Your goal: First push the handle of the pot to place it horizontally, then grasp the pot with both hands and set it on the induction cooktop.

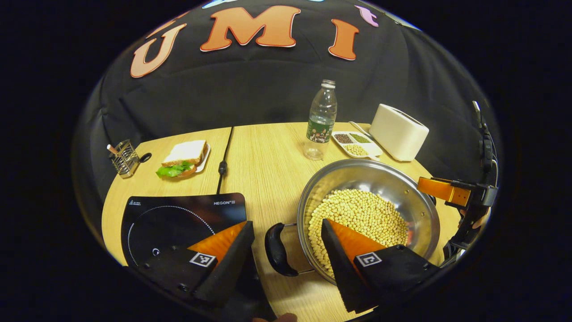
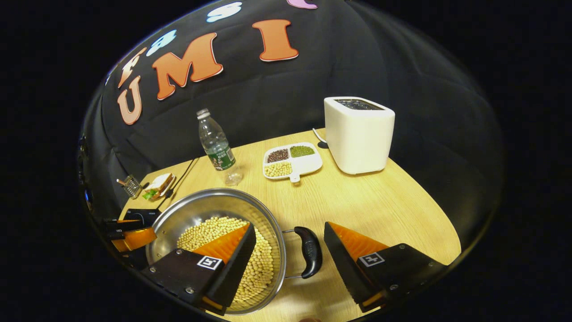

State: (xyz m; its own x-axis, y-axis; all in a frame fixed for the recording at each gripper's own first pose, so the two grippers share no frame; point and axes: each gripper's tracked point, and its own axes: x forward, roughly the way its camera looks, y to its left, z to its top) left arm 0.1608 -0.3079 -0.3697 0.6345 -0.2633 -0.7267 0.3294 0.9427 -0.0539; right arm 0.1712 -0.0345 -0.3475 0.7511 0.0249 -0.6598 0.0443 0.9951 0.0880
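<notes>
Both my tongs are set wide apart, holding nothing yet: left gripper (image 1: 286, 239) straddles the pot's near handle (image 1: 277, 250), one finger over the beans, the other out over the cooktop corner; right gripper (image 2: 289, 241) does the same on the opposite handle (image 2: 310, 257). Both side handles look to lie flat out from the rim, so I judge the push step done. What's left: close on both handles, lift, carry over. The pot (image 1: 402, 192) sits on the bare table, w/ soybeans (image 1: 357, 214) in it, just beside the induction cooktop (image 1: 170, 219) but not on it; cooktop lies to its left in left gripper view, top bare. Surface is a light wood-grain table (image 1: 263, 156), w/ a seam and a black cord (image 1: 223, 165) running back from the cooktop; black cloth wall behind. Around it, big to small: white toaster (image 2: 357, 134) at back right, water bottle (image 2: 216, 147) mid-back, divided tray of grains (image 2: 290, 161) between those two, sandwich on a plate (image 1: 185, 156) back left, small wire holder (image 1: 125, 156) at far left edge.
</notes>
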